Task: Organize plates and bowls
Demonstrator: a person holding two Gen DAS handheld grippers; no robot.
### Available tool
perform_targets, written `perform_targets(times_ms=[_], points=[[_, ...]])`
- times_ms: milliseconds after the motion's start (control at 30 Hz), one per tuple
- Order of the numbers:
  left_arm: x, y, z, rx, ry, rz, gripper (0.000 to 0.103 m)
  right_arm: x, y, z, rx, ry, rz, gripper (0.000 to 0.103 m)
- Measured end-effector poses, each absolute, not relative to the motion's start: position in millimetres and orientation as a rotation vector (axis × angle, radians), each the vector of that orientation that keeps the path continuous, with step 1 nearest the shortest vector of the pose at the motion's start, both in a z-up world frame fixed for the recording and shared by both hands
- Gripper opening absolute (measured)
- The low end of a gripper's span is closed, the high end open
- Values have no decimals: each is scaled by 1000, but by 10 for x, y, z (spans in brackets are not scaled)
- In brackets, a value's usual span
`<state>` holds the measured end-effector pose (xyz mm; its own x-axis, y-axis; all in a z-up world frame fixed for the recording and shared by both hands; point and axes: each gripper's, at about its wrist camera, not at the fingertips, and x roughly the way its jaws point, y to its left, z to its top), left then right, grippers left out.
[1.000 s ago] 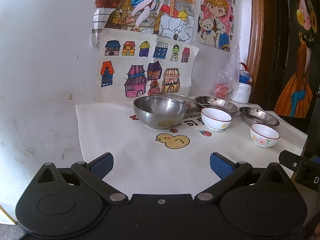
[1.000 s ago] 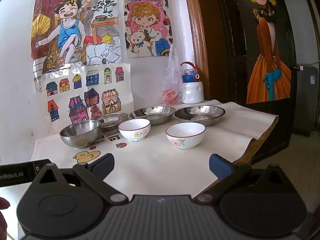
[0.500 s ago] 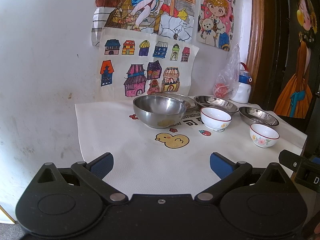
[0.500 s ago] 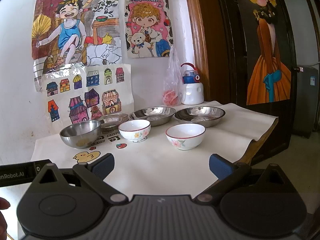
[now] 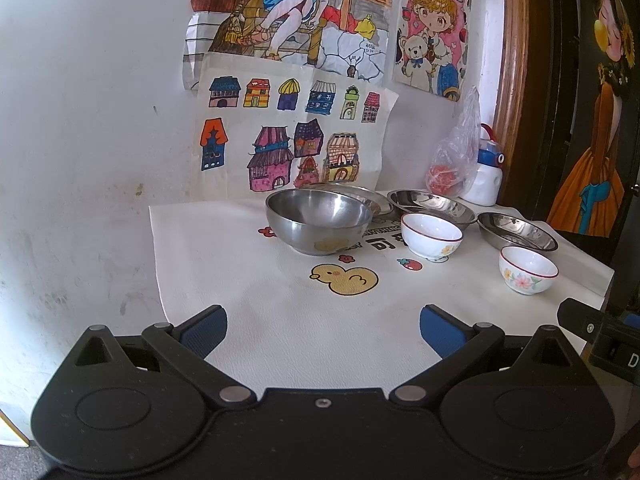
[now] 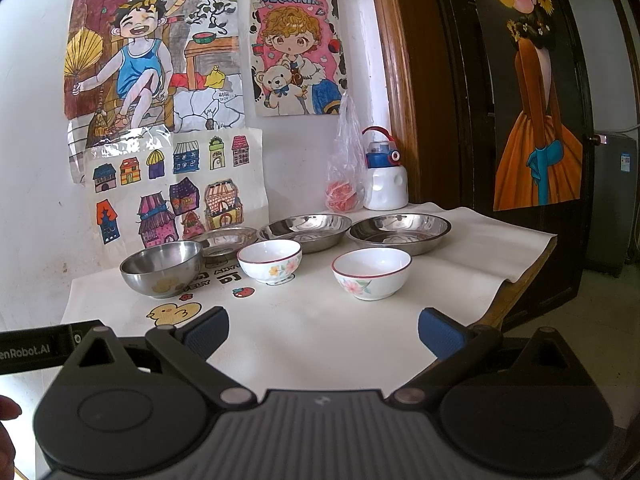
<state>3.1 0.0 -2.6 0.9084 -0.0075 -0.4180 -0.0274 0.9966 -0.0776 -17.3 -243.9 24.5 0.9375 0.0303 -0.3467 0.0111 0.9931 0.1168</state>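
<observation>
We see left claw (image 5: 323, 326) and right claw (image 6: 323, 328) both spread wide, holding nothing, above the tabletop (image 6: 320, 332); poster (image 6: 296, 52) at 12 o'clock reads "MORNIN".

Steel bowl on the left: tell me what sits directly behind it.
Behind the steel bowl sits a shallow steel plate, with the house drawing on the wall beyond. The bowl covers the plate's near-left edge, so any contact is hidden.

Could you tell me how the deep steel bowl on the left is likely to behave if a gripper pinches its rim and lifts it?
The deep steel bowl looks thin-walled and empty, so probably light. Its polished, curved side mirrors the duck print, so the pads may slip. The rounded base suggests it could rock or slide on the tablecloth if nudged.
</observation>
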Motion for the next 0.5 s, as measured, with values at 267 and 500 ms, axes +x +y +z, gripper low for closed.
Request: perform_targets(times_ms=[267,500], points=[[34,-11,-58,-85,432,10,102,-174,-2435,247,117,355,10,103],[35,-7,-56,-86,433,9,102,-174,-2434,247,117,356,10,103]])
